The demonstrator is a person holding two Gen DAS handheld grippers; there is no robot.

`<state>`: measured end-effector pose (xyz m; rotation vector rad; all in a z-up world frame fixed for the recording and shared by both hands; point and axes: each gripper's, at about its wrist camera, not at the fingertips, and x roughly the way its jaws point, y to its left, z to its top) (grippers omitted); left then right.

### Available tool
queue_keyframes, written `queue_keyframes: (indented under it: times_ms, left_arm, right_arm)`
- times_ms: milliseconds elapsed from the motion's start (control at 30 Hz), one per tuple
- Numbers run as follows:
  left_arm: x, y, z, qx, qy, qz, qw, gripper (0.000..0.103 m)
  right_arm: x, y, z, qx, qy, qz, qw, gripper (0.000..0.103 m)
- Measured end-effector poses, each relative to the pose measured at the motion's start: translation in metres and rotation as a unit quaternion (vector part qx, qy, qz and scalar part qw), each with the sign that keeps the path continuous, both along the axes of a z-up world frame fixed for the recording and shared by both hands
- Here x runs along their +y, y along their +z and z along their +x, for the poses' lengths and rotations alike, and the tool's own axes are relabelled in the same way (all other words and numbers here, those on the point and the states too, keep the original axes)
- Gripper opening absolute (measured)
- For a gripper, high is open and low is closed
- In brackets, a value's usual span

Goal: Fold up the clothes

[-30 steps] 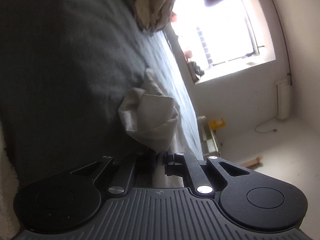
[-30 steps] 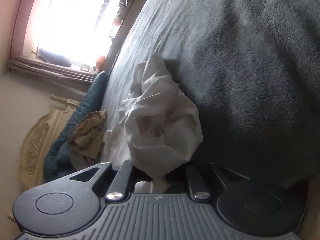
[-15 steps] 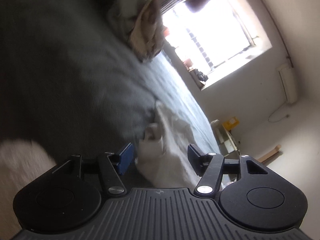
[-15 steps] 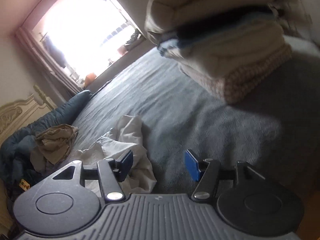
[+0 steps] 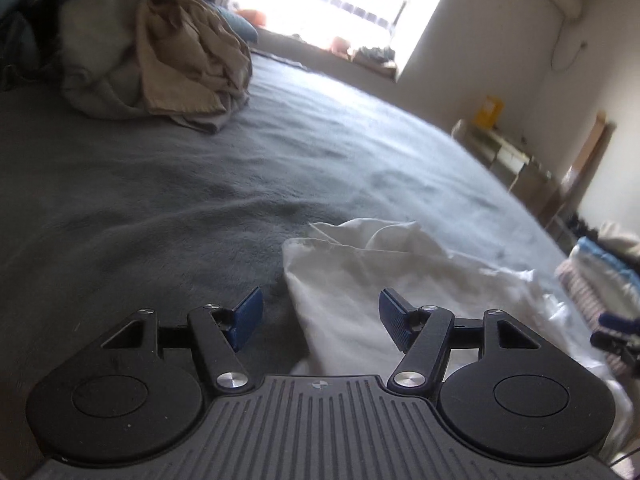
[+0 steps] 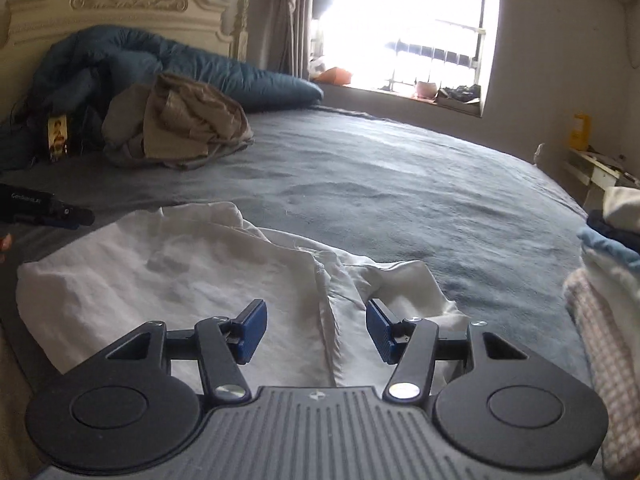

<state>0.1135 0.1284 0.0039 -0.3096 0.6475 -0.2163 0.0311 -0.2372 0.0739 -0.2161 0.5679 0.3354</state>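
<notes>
Grey bed [image 6: 400, 184] bears white garment [image 6: 168, 280]; left tool [image 5: 321, 317], right tool [image 6: 316, 329] gape, jaws just opened, empty.

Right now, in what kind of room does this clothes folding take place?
Most likely a bedroom in a home. A wide bed with a grey cover fills the view, a carved cream headboard stands behind it, and a blue duvet lies bunched at its head.
</notes>
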Motion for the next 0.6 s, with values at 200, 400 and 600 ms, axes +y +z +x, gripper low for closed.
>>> queue_keyframes:
  times_ms: [200, 400, 600]
  left_arm:
    - [-0.001, -0.013, 0.028, 0.042, -0.035, 0.004, 0.9985, 0.061]
    - [0.003, -0.014, 0.036, 0.046, -0.060, -0.021, 0.9969, 0.046]
    - [0.009, -0.015, 0.025, 0.028, -0.074, -0.048, 0.9957, 0.025]
  right_arm:
    - [0.019, -0.014, 0.076, 0.059, 0.035, -0.051, 0.996, 0.057]
    - [0.026, -0.036, 0.120, 0.116, 0.053, -0.068, 0.990, 0.051]
    - [0.025, -0.045, 0.129, 0.127, 0.061, -0.077, 0.987, 0.025]
